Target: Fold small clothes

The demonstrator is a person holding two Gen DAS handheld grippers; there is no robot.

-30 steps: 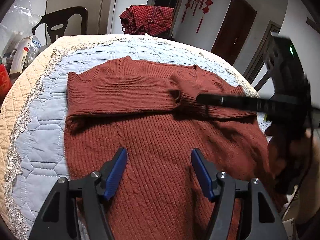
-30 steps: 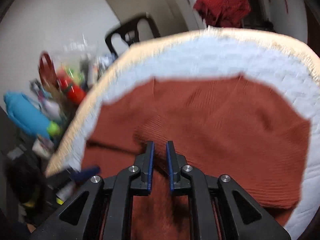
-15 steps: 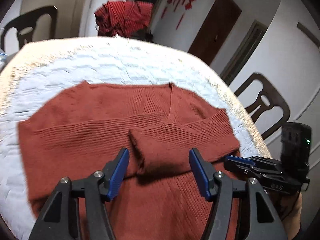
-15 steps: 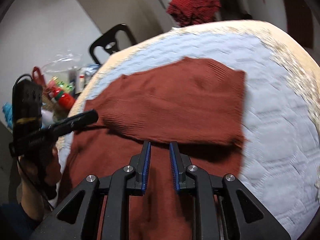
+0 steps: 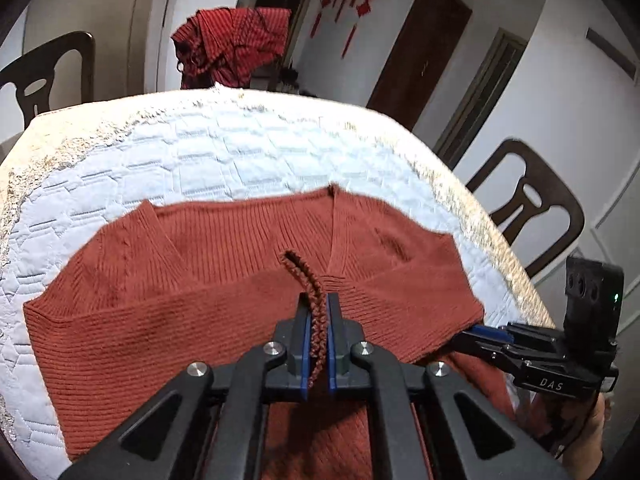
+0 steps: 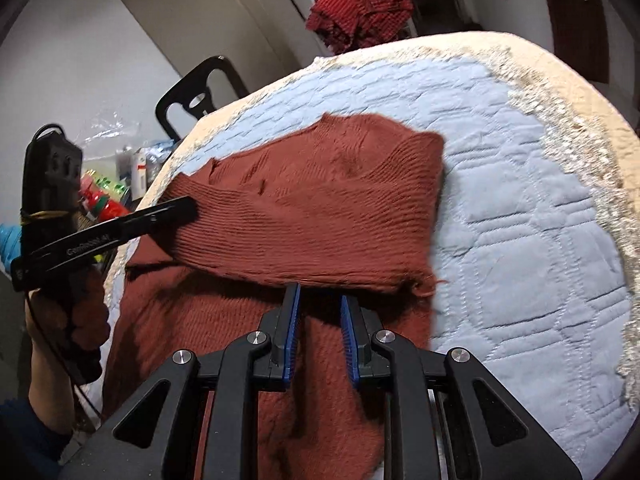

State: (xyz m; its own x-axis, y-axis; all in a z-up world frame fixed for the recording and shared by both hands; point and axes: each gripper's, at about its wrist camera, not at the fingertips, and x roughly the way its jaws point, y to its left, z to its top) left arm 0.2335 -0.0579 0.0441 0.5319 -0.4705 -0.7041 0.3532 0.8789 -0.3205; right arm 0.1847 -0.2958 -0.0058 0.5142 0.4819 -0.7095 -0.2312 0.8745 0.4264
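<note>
Rust sweater (image 5: pixel 224 320) lies on the quilted table cover (image 5: pixel 224 152), sleeves folded across. Left gripper (image 5: pixel 316 336) pinches a sleeve cuff (image 5: pixel 308 280); right gripper (image 6: pixel 320 332), jaws parted, hovers over the body. Chairs (image 5: pixel 532 204) and a red plaid cloth (image 5: pixel 236 40) stand behind.

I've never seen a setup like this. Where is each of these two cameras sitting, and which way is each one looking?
Left wrist view: rides on the left gripper, looking forward over the rust sweater toward the table's far edge; its fingers pinch a sleeve cuff; the right gripper shows at right.
Right wrist view: rides on the right gripper, facing across the folded sweater; jaws open; the left gripper and the hand holding it show at left.
Shared: sweater, quilted tablecloth, red checked cloth beyond.
</note>
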